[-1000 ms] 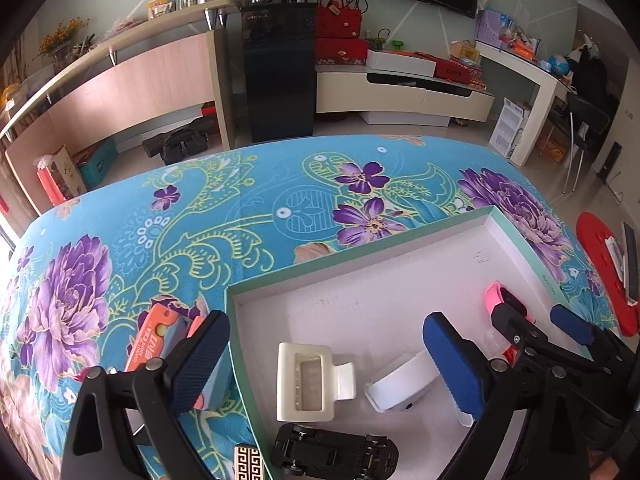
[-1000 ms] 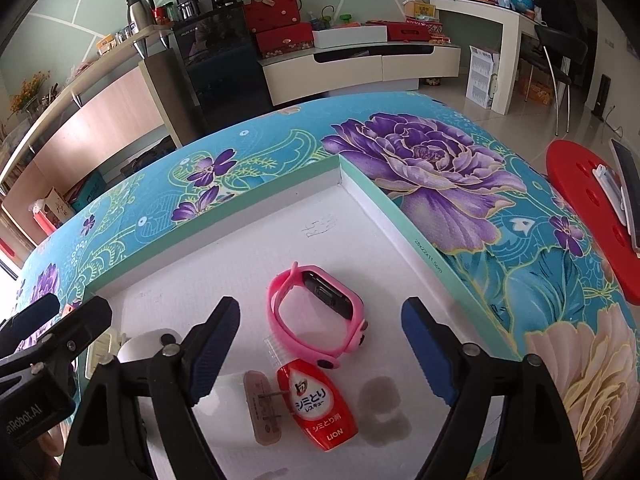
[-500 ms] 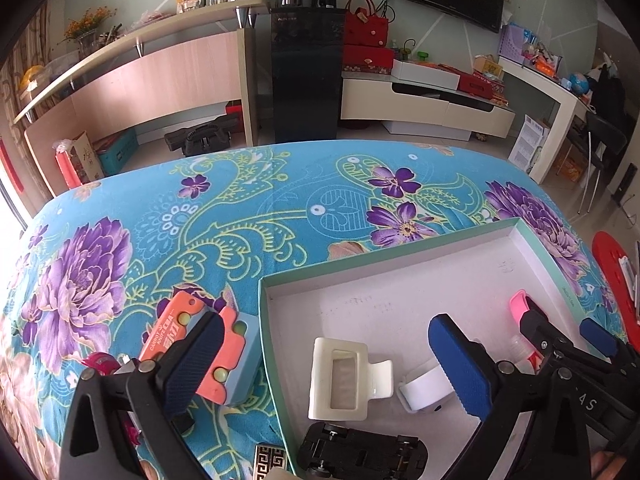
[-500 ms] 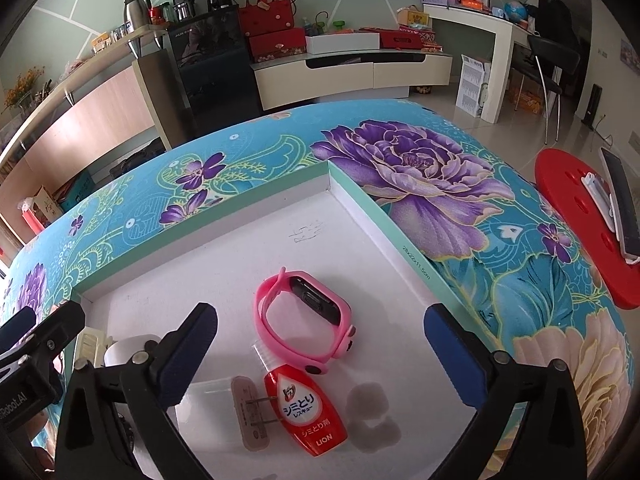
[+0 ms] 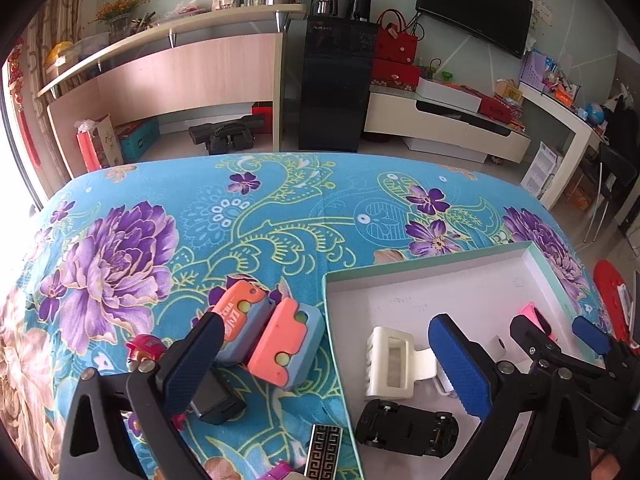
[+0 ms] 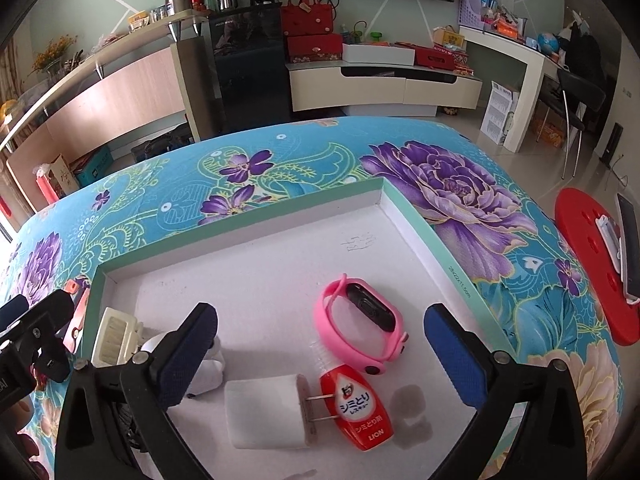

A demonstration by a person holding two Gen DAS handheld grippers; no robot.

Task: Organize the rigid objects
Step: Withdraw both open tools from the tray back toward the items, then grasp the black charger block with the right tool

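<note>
A shallow white box with a green rim (image 5: 332,312) (image 6: 416,216) lies on the flowered cloth. It holds a cream hair clip (image 5: 390,364) (image 6: 114,338), a black toy car (image 5: 406,426), a pink wristband (image 6: 360,320), a red LION bottle (image 6: 358,408) and a white plug (image 6: 266,412). Left of the box lie two orange-and-blue blocks (image 5: 286,344) and a small black object (image 5: 214,398). My left gripper (image 5: 324,364) is open and empty, straddling the box's left wall. My right gripper (image 6: 320,360) is open and empty above the box's contents.
A small red-capped figure (image 5: 144,350) and a patterned black-and-gold piece (image 5: 324,452) lie on the cloth near my left gripper. The right gripper shows at the right in the left wrist view (image 5: 560,344). A red stool (image 6: 592,264) stands right of the table.
My left gripper has moved left, from over the box to its left wall, bringing the orange-and-blue blocks into view. My right gripper has opened wider and drawn back a little.
</note>
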